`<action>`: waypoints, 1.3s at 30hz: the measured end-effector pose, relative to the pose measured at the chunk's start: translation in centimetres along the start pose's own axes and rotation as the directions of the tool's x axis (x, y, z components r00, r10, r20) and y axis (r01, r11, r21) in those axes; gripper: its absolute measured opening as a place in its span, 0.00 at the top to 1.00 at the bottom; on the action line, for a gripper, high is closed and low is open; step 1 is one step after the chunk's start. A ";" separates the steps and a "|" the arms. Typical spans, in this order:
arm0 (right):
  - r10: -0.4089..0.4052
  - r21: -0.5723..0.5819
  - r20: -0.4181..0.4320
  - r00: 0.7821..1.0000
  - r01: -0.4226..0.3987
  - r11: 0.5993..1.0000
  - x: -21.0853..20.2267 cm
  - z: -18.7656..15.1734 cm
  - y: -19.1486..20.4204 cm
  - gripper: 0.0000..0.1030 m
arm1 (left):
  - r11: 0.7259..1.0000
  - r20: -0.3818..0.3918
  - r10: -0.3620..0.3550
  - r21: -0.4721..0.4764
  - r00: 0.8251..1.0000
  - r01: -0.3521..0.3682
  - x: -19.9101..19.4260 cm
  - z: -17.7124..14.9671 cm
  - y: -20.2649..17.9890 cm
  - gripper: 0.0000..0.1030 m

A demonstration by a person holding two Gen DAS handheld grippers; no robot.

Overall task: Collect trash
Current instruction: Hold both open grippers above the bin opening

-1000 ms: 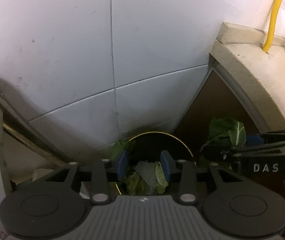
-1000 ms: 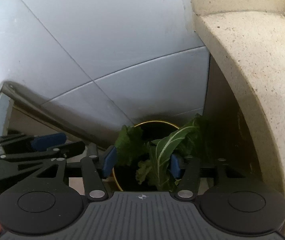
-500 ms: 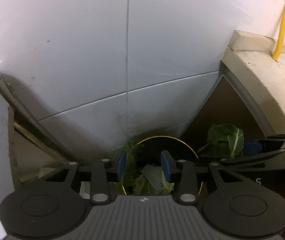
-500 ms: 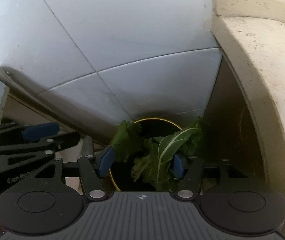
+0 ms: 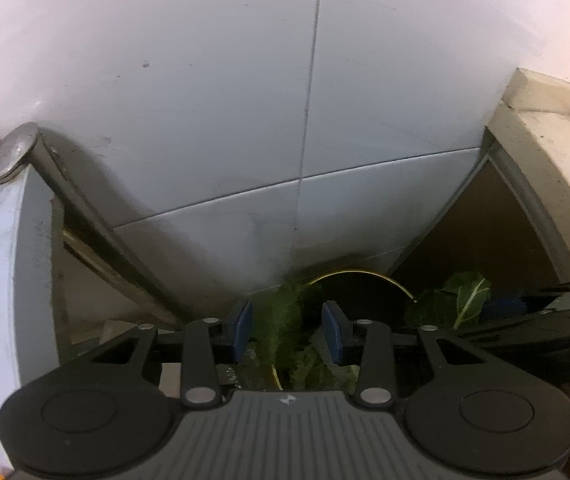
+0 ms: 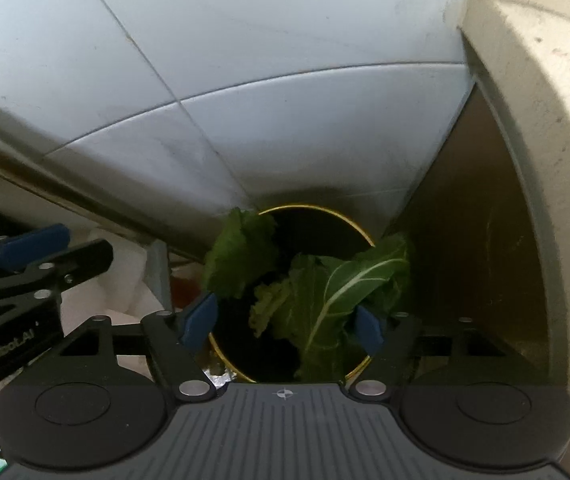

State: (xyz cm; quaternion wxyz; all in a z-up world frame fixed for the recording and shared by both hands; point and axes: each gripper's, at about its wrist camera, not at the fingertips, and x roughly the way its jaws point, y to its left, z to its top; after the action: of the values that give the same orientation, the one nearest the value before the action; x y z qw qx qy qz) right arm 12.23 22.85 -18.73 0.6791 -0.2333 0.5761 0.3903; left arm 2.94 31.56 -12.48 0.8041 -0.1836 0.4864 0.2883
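Over the gold-rimmed bin [image 6: 359,236], the right gripper [image 6: 285,320] is opening to drop its ribbed leaf [image 6: 341,292], which hangs between the spreading pads, while the left gripper [image 5: 287,330] stands part-open around a darker leaf [image 5: 281,320], grip unclear, likely next to release.

a round black bin [image 6: 309,232] with a thin gold rim sits below the opening right gripper [image 6: 285,322]. green leaves [image 6: 325,292], one with a pale midrib, hang between its spreading jaws over the bin mouth; a darker leaf [image 6: 241,252] drapes the rim's left side.
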 end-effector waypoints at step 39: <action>-0.045 0.117 0.125 0.991 0.031 0.993 -7.0 -4.6 -3.2 0.17 | 0.981 -0.010 -0.072 0.179 0.997 0.072 -0.6 -1.0 -3.2 0.61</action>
State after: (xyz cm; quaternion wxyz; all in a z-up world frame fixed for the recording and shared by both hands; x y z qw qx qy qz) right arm 11.82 15.57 -13.45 0.7343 -0.1792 0.5485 0.3576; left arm 4.08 28.33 -12.34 0.8266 -0.1284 0.5046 0.2138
